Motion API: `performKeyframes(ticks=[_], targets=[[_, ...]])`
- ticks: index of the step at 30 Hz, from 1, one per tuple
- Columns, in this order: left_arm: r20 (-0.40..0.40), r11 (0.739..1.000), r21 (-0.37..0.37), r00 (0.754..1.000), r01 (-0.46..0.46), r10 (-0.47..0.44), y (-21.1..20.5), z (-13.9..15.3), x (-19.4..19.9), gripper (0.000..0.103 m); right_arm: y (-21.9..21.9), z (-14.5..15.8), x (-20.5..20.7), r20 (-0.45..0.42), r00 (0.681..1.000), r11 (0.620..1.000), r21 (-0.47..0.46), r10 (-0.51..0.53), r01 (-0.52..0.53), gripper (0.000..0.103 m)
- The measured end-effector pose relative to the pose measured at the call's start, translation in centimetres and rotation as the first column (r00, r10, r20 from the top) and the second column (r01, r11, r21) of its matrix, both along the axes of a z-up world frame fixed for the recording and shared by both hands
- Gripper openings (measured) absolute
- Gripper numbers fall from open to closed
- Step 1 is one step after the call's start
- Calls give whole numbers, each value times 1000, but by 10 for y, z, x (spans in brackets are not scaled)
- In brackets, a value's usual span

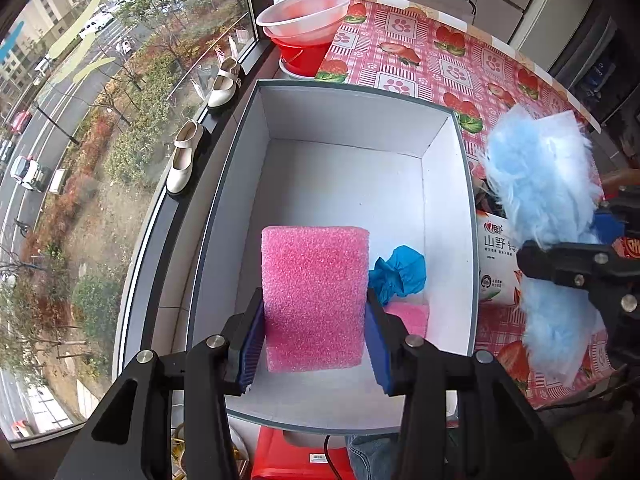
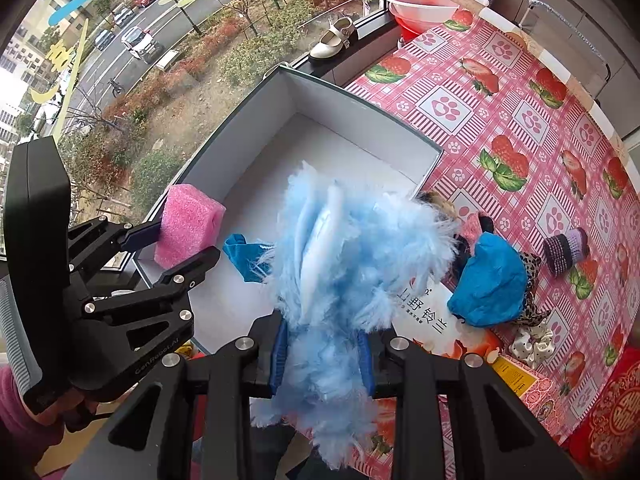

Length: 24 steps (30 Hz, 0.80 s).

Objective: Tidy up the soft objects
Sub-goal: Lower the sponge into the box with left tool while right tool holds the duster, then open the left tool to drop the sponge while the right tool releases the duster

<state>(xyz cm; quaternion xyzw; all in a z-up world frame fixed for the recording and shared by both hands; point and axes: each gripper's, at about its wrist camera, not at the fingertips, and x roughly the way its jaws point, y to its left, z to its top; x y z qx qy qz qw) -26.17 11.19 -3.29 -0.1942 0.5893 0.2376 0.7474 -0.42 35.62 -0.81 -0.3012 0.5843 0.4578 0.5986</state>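
My left gripper (image 1: 316, 344) is shut on a pink foam block (image 1: 314, 296) and holds it over the near end of a grey box (image 1: 470, 216) with a white inside. A crumpled blue cloth (image 1: 400, 272) and a second pink foam piece (image 1: 410, 316) lie in the box. My right gripper (image 2: 324, 354) is shut on a fluffy light-blue piece (image 2: 344, 264), held above the box's right wall; it shows in the left wrist view (image 1: 544, 184). The left gripper (image 2: 168, 248) and its pink foam block (image 2: 186, 226) show in the right wrist view.
On the strawberry tablecloth (image 2: 500, 92) to the right of the box lie a blue cloth bundle (image 2: 490, 280), a white printed packet (image 2: 428, 324), a knitted purple sock (image 2: 566, 250), a polka-dot scrunchie (image 2: 532, 346) and leopard-print fabric. A white basin (image 1: 304, 14) over a red bucket stands at the far end. White shoes (image 1: 184, 156) sit on the window sill.
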Motion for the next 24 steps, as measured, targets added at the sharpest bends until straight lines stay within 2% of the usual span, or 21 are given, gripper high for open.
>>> performKeyframes(ticks=[8, 24], targets=[[0, 1000, 2, 1000, -13, 13, 6, -4, 4, 49, 10, -2, 7, -28, 1000, 1000, 14, -12, 12, 31], [-1, 1000, -10, 1000, -7, 7, 12, -10, 9, 49, 42, -11, 13, -6, 1000, 1000, 10, 0, 1, 31]])
